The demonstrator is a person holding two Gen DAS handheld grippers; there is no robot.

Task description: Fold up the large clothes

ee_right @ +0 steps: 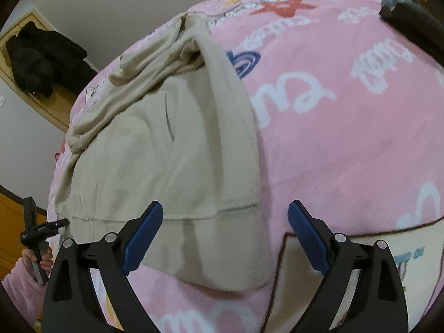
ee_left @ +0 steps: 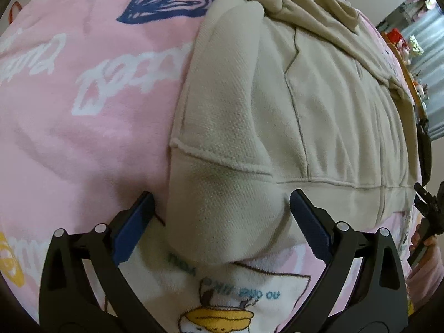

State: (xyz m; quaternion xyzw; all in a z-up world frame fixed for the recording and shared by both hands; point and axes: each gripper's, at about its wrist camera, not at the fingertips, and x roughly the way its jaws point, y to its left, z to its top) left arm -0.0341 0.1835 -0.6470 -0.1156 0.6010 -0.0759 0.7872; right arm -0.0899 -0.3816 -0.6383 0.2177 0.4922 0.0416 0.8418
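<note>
soft even indoor light, strong fisheye bending, slight blur.

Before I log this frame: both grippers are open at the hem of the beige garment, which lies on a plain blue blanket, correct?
Not quite. The blanket is pink with printed lettering and pictures, as both wrist views show. The rest holds: the left gripper and right gripper are open at the hem of the beige garment.

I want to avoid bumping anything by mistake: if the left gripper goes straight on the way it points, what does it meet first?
Most likely the beige garment's bottom corner: the left gripper is open with that hem corner bulging between its fingers, lying on the pink blanket. Depth is unclear.
</note>
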